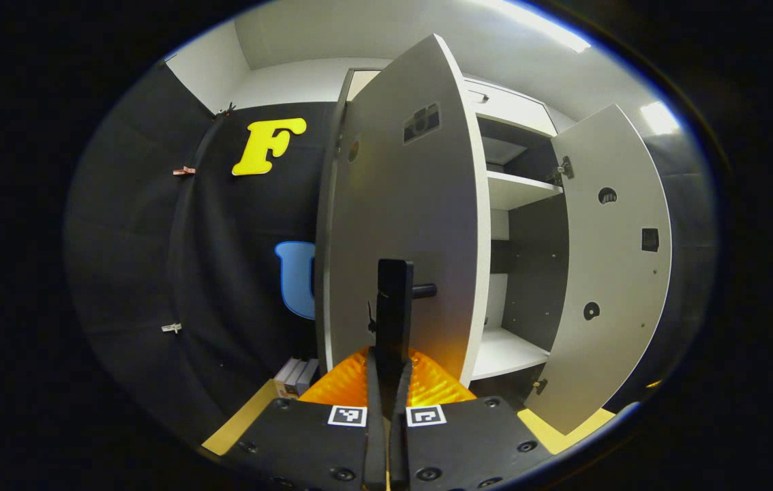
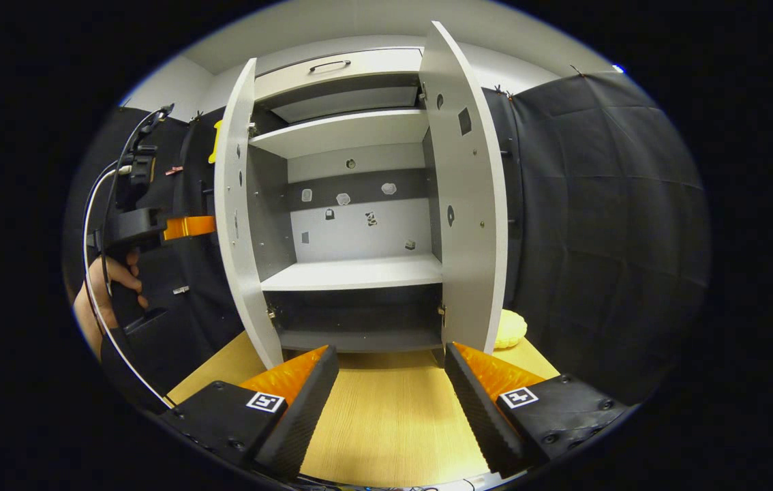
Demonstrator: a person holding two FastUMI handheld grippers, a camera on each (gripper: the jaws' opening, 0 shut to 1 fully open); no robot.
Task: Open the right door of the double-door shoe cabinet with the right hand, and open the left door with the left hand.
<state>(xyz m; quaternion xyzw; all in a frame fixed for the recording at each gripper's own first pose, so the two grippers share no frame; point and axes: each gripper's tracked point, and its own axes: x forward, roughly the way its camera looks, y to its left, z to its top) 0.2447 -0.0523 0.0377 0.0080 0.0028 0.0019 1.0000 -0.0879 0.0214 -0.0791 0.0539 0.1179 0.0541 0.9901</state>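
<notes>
L gripper (image 1: 393, 286) pinched on left door handle (image 1: 420, 291), R gripper (image 2: 392, 365) spread wide, both doors open

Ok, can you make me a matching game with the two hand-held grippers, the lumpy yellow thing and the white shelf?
Things:
1. left hand-held gripper
2. right hand-held gripper
3. lumpy yellow object
4. white middle shelf

States or places:
A. open over the light wooden tabletop
B. shut on the black bar handle
C. inside the grey cabinet
D. on the tabletop beside the grey right door

Pairs: 1-B, 2-A, 3-D, 4-C.
</notes>
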